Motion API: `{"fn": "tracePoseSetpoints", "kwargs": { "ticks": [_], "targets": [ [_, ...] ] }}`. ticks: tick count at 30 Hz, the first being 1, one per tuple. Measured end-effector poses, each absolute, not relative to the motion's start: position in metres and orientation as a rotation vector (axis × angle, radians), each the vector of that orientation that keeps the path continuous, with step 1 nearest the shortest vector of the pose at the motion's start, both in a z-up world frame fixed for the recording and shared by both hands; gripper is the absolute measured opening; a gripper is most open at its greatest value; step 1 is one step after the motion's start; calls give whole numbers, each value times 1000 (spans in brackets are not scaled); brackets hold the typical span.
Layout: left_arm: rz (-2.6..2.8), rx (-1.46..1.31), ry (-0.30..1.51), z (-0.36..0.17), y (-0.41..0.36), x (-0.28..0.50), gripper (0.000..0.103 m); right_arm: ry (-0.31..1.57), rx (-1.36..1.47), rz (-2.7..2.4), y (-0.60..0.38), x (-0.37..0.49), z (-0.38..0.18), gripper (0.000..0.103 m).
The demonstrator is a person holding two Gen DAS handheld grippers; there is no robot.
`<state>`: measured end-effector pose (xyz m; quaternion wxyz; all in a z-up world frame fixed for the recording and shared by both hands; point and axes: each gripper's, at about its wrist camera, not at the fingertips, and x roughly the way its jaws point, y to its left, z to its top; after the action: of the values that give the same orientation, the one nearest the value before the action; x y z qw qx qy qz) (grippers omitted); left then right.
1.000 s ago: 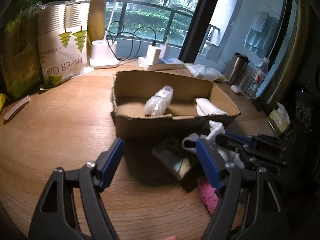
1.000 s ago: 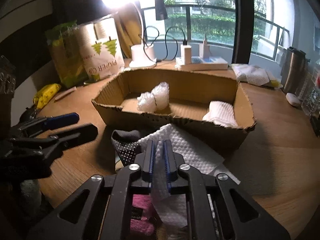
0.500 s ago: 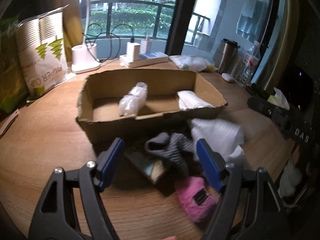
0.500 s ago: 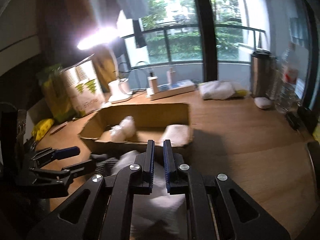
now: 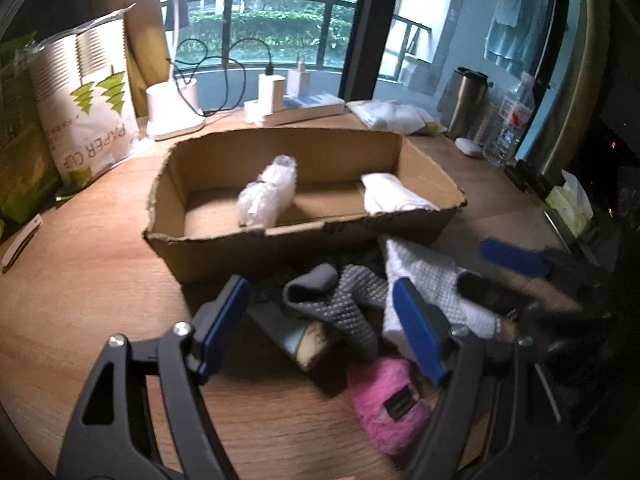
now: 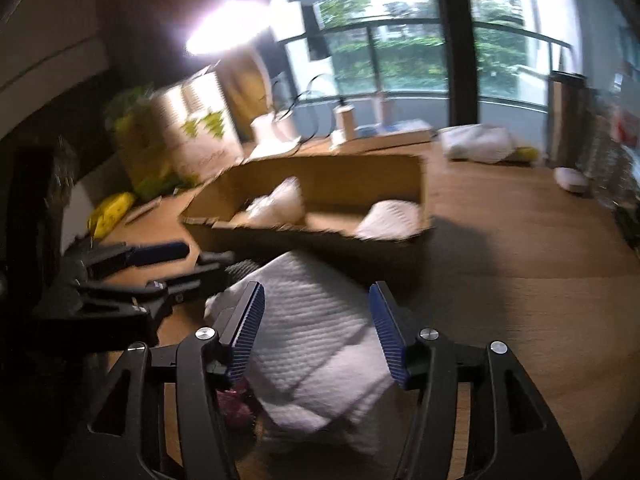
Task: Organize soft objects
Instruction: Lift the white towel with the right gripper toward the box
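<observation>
A cardboard box (image 5: 256,248) (image 6: 416,176) holds a bubble-wrap bundle (image 5: 266,192) and a folded white cloth (image 5: 394,198). In front of it lie a grey dotted sock (image 5: 344,304), a white textured cloth (image 5: 436,284) (image 6: 316,332), a pink fuzzy item (image 5: 390,400) and a flat packet (image 5: 296,336). My left gripper (image 5: 320,320) is open over the grey sock. My right gripper (image 6: 316,328) is open above the white cloth, not touching it; it also shows in the left wrist view (image 5: 496,268).
On the wooden table (image 5: 80,280) stand a paper-cup bag (image 5: 88,112), a green bag (image 5: 16,140), a lamp base (image 5: 172,112), a power strip with chargers (image 5: 292,104), a steel mug (image 5: 468,100), a water bottle (image 5: 512,120) and a tissue box (image 5: 568,204).
My right gripper was shut on the white cloth, lifted it, then opened; the cloth now lies below it. The left gripper swung right toward the pile and stayed open.
</observation>
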<state>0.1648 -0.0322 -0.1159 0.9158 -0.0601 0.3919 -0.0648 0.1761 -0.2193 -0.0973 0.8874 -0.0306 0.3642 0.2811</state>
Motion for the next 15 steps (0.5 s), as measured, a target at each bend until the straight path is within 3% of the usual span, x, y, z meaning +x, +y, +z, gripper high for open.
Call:
{"fn": "tracePoseSetpoints", "kwargs": {
  "ticks": [6, 11, 13, 15],
  "targets": [
    [-100, -148, 811, -118, -17, 160, 76, 803, -118, 611, -193, 181, -113, 66],
    [-105, -152, 804, -118, -12, 159, 76, 844, -181, 579, -183, 185, -128, 65],
    [-107, -148, 805, -118, -11, 159, 76, 840, -168, 580, -185, 185, -130, 50],
    [-110, -149, 805, -118, -11, 160, 76, 835, -164, 576, -187, 185, -129, 28]
  ]
}}
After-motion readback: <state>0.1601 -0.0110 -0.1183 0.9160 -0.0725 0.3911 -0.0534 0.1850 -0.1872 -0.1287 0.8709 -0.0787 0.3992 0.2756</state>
